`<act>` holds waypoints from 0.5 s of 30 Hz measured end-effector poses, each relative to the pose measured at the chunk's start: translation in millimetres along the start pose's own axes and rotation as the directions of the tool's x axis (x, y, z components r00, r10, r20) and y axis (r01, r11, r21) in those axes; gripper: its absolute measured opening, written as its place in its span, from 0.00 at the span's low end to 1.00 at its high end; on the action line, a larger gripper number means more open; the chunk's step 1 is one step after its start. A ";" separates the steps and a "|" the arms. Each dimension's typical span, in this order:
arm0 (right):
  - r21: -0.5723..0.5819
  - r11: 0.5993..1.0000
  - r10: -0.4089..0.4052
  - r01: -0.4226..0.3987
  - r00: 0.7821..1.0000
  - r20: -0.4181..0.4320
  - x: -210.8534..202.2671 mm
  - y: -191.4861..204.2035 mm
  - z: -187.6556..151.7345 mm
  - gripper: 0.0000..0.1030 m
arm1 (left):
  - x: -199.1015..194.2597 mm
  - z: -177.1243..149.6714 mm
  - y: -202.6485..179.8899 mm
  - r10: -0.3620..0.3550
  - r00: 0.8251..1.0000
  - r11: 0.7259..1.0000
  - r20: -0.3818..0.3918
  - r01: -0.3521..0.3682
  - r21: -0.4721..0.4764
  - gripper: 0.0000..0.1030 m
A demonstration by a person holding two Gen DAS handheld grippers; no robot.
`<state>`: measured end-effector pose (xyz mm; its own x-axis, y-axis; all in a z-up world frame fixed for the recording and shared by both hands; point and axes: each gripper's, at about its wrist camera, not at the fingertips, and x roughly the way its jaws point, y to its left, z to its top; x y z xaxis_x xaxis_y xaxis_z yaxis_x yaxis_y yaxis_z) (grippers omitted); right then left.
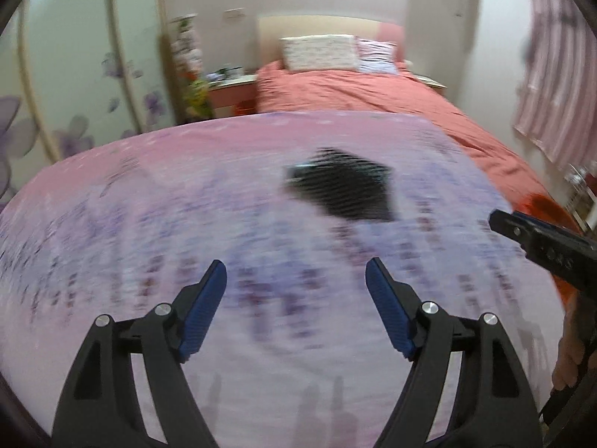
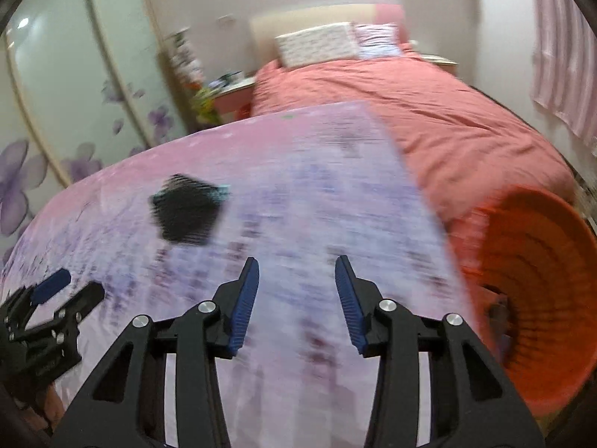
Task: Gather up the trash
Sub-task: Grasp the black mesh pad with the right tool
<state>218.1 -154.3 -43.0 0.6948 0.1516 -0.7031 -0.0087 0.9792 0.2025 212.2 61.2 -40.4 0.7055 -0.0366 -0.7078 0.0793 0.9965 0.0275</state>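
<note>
A black crumpled piece of trash (image 1: 343, 186) lies on the pink-and-lilac patterned cloth (image 1: 186, 194); it also shows in the right wrist view (image 2: 186, 216), at the left. My left gripper (image 1: 296, 276) is open and empty, hovering short of the trash. My right gripper (image 2: 296, 274) is open and empty, to the right of the trash. An orange bin (image 2: 541, 298) stands at the cloth's right edge, beside my right gripper. The right gripper shows in the left wrist view (image 1: 537, 235), and the left gripper shows in the right wrist view (image 2: 67, 287). Both views are motion-blurred.
A bed with a salmon-red cover (image 1: 358, 93) and pillows (image 1: 321, 52) lies behind the cloth. A wardrobe with purple flower doors (image 1: 74, 86) stands at the left. A small bedside table (image 1: 231, 86) is by the bed. A striped curtain (image 1: 556, 74) hangs at the right.
</note>
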 end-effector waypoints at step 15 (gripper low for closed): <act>-0.115 0.990 -0.089 0.081 0.994 -0.063 85.0 85.2 21.3 0.10 | 9.4 -13.3 110.7 0.060 0.998 0.982 -0.026 -0.064 -0.180 0.75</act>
<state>291.7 -60.8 -71.0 0.6459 0.0719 -0.7600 -0.0347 0.9973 0.0649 218.2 172.2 -53.4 0.6901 0.0251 -0.7233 -0.0942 0.9940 -0.0554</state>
